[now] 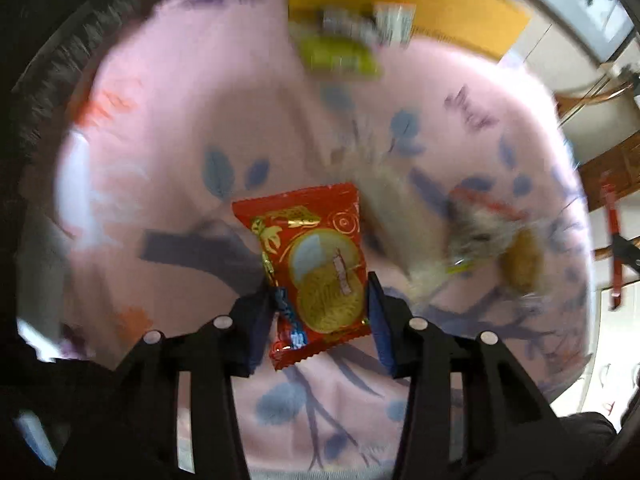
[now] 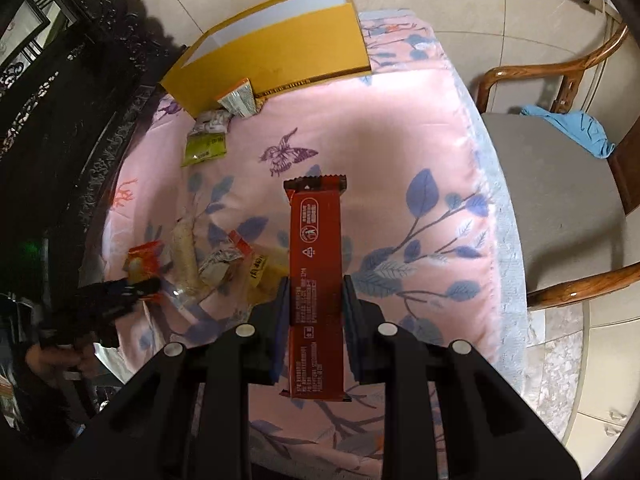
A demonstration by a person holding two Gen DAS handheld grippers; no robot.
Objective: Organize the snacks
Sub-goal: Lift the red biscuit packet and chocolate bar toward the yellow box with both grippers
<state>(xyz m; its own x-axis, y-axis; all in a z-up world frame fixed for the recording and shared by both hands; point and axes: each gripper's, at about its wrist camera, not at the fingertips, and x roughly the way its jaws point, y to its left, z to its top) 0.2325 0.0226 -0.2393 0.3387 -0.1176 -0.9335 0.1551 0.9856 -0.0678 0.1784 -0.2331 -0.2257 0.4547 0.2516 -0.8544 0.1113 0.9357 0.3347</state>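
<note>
Pink floral cloth (image 2: 400, 120) covers the round table under both your grippers, with tiled floor and a wooden chair (image 2: 560, 184) past its edge at about three o'clock in the right view.

Your right gripper (image 2: 314, 292) is closed tight on a red bar (image 2: 316, 264). The pads press its two long edges and it hangs above the cloth. Its long axis runs straight along the fingers, from six to twelve o'clock, with the dark crimped end pointing to twelve.

Your left gripper (image 1: 320, 292) stands partly open with a red cookie pack (image 1: 316, 256) between the fingers. The right pad touches the pack's edge; whether the left pad presses it you cannot tell from this blurred view. The pack's long axis tilts slightly, from about five to eleven o'clock, its printed face up.

Outward from the bar, loose snacks (image 2: 224, 264) lie heaped at nine o'clock, beside your left gripper. A green packet (image 2: 204, 150) and more packets sit at eleven o'clock, against the yellow box (image 2: 280, 60), which stands open at twelve.
</note>
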